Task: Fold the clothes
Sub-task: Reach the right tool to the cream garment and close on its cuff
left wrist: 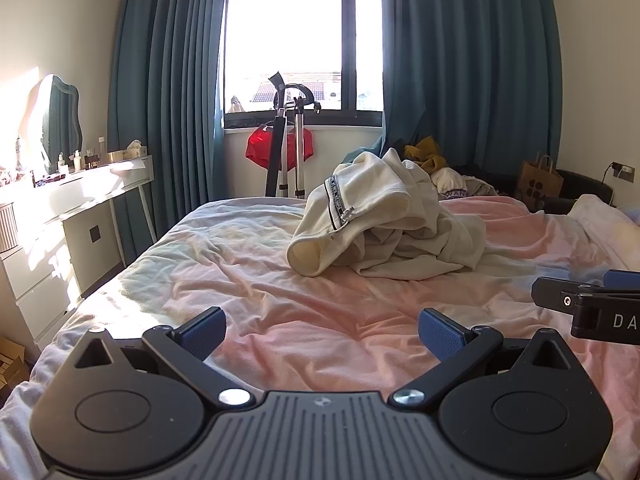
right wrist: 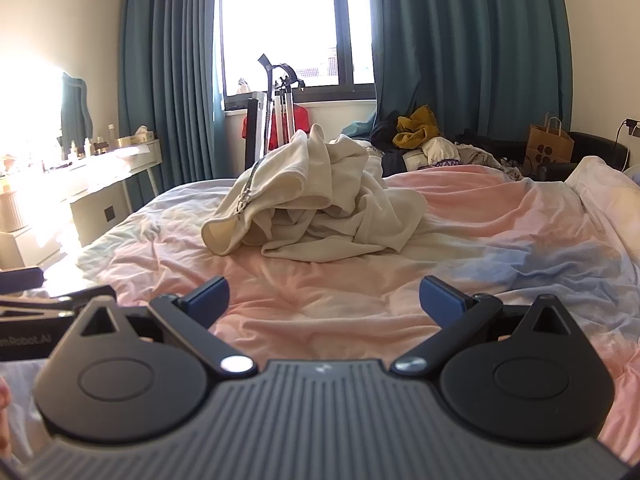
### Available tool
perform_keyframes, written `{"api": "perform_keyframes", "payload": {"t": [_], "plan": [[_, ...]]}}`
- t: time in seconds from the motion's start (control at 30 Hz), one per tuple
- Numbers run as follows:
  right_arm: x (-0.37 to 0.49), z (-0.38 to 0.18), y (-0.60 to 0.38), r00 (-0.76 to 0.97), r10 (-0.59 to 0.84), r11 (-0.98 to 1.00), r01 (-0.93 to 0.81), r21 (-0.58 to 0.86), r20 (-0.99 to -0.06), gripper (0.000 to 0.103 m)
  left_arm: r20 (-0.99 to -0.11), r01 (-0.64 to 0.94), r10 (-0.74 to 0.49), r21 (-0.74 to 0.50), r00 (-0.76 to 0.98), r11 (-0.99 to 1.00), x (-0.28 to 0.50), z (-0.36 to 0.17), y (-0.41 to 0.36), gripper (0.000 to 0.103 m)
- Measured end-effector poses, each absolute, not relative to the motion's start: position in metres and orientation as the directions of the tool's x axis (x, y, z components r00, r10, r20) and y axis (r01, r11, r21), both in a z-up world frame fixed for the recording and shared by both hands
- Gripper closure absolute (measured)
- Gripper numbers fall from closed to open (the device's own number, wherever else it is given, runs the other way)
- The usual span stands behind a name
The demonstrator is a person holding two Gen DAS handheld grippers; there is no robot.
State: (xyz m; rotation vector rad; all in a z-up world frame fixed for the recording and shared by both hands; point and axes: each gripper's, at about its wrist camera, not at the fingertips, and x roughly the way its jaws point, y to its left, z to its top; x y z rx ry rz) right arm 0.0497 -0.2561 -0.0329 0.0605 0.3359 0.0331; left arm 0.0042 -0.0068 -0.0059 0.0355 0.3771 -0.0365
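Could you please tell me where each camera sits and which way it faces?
Left wrist: on the left tool, low over the bed, facing the window; its open fingers show, the right tool at the right edge.
Right wrist: on the right tool, facing likewise; open fingers, the left tool at left.
Shared: cream garment, curtains, dresser.

I'm working in a home bedroom: a bed (left wrist: 280,312) with a rumpled pink duvet, teal curtains (left wrist: 168,80) framing a bright window (left wrist: 288,32), and a white dressing table (left wrist: 80,192) with a mirror (left wrist: 60,120) and toiletry bottles.
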Motion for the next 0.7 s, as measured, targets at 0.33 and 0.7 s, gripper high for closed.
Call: {"api": "perform_keyframes", "payload": {"t": [0.33,0.7], "plan": [[0.059,-0.028,-0.258,0.957,0.025,0.997,-0.003,0.077,-0.289,0.000,-0.333,0.050,-0.037,0.032,0.942,0.998,0.007,0.007,-0.013,0.000],[0.151,-0.011,-0.269,0.953,0.158,0.959,-0.085,0.271,-0.259,0.000,-0.302,0.069,-0.077,-0.038,0.950,0.997,0.083,0.039,0.004,0.000]]}}
